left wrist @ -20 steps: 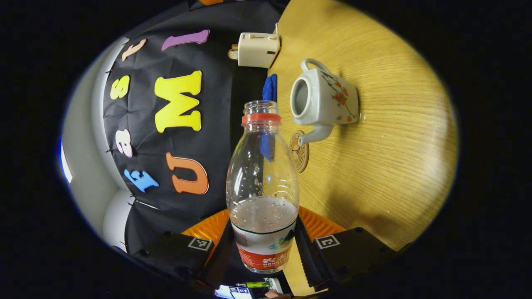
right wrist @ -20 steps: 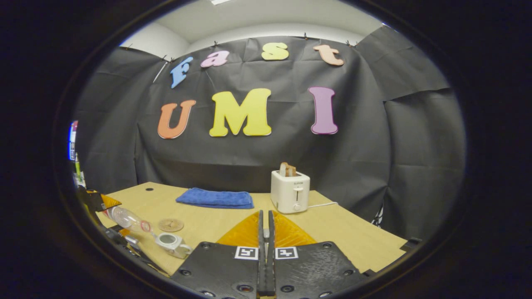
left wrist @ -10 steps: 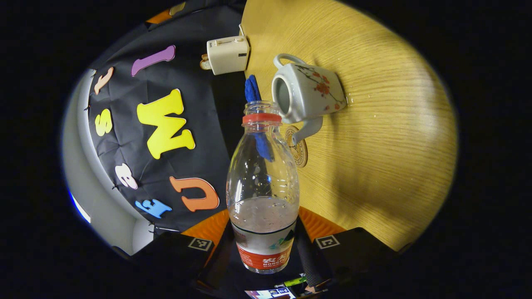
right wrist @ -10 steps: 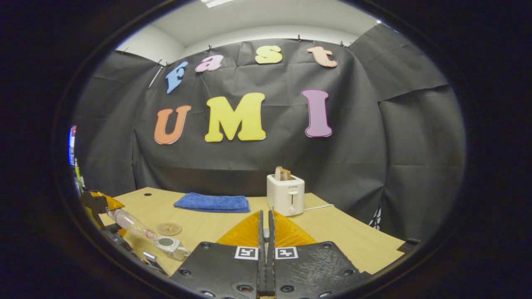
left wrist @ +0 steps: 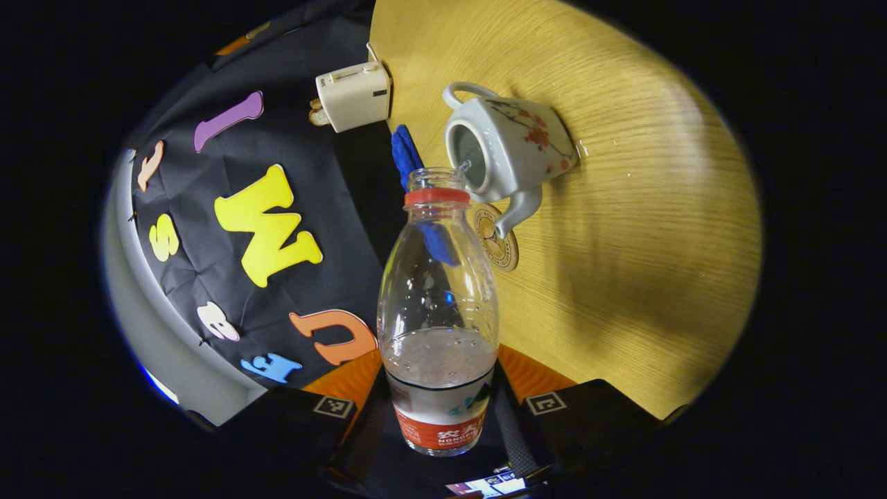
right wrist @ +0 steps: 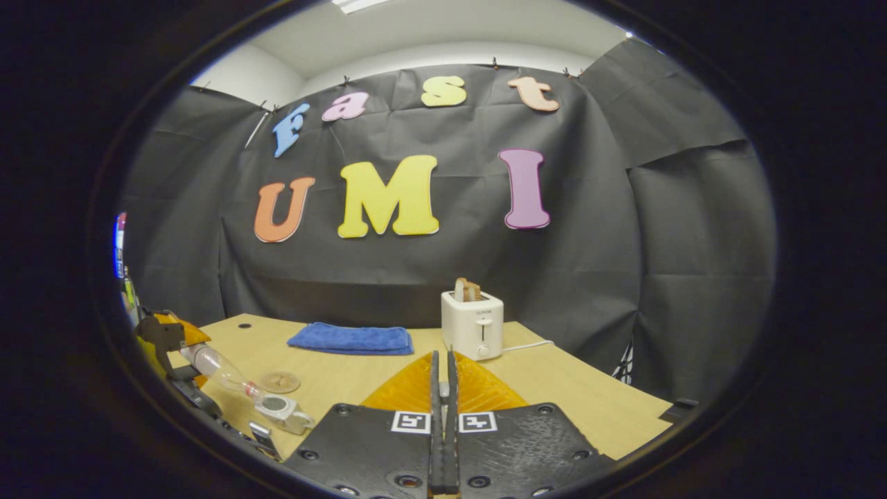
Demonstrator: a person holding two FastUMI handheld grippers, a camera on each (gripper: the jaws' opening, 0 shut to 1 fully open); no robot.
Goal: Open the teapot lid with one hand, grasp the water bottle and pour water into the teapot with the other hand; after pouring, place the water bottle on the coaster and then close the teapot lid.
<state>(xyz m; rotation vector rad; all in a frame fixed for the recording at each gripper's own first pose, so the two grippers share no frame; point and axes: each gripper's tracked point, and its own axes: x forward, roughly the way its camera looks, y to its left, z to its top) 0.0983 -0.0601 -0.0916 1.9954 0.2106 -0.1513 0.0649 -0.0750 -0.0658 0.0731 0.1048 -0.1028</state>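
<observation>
Left claw (left wrist: 443, 416) is clamped on the water bottle (left wrist: 438, 312), mouth right at the open teapot (left wrist: 509, 149) mid-surface, so I'd tip slowly; right claw (right wrist: 441, 416) is pinched closed.

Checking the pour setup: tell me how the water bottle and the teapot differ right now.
The water bottle is clear plastic; the teapot is opaque white with a floral print. The bottle is tipped and held in the left tool; the teapot stands upright on the table. Both are open-topped, mouths close together.
</observation>
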